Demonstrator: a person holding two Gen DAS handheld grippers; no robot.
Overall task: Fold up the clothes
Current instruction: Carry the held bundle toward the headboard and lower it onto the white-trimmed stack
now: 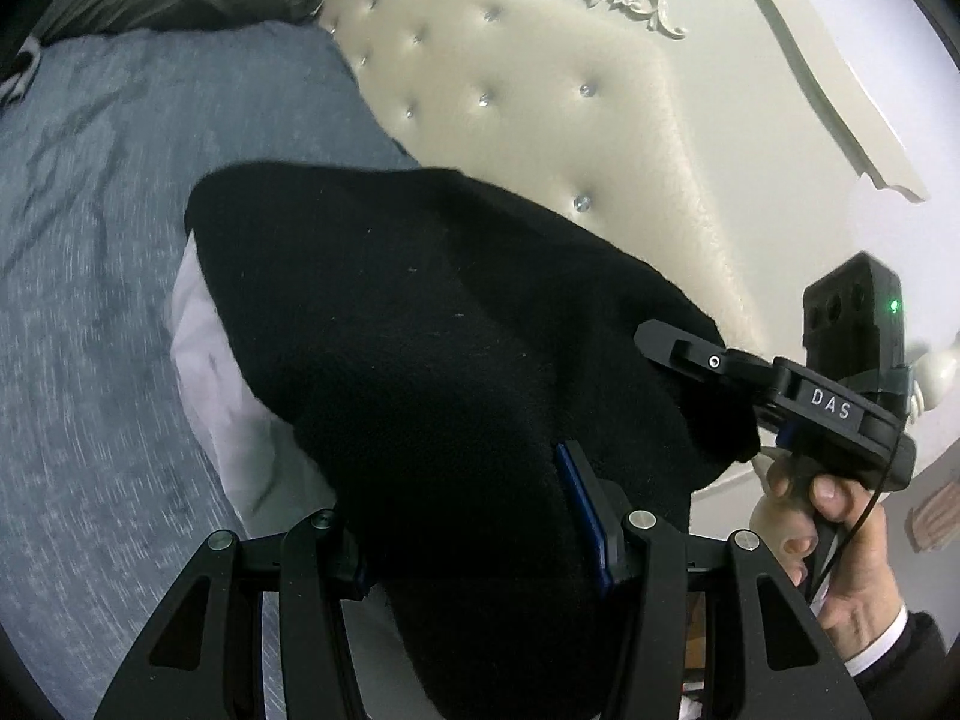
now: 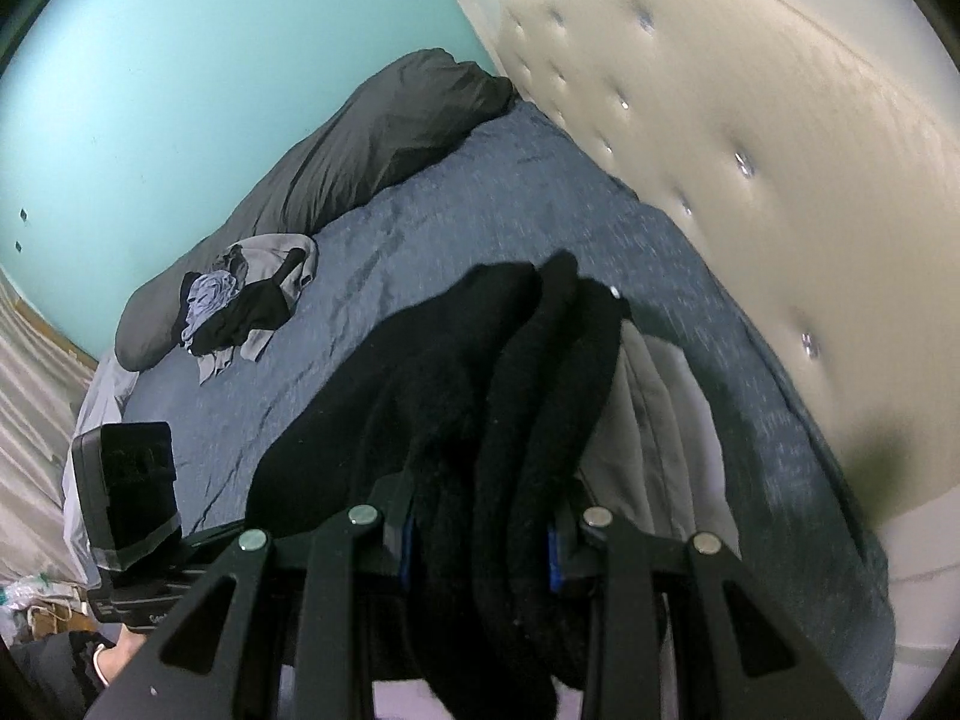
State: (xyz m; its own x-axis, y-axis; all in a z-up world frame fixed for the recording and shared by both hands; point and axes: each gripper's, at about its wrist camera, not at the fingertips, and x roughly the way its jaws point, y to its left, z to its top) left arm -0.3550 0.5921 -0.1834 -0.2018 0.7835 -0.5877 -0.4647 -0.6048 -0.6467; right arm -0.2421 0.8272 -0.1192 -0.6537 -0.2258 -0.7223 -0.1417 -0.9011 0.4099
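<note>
A black fleece garment (image 1: 420,348) is held up above the bed by both grippers. In the left wrist view my left gripper (image 1: 480,546) is shut on one thick bunch of it, and the cloth hides the fingertips. My right gripper (image 1: 690,360) shows at the right of that view, clamped on the garment's far edge, with a hand on its handle. In the right wrist view the right gripper (image 2: 480,540) is shut on folds of the black garment (image 2: 480,396), which drapes over the fingers. Under the garment lies a white folded cloth (image 1: 222,372).
A blue bedspread (image 1: 90,240) covers the bed, with a cream tufted headboard (image 1: 540,108) close behind. A grey pillow (image 2: 372,144) and a heap of unfolded clothes (image 2: 246,300) lie at the bed's far side, by a teal wall (image 2: 180,60).
</note>
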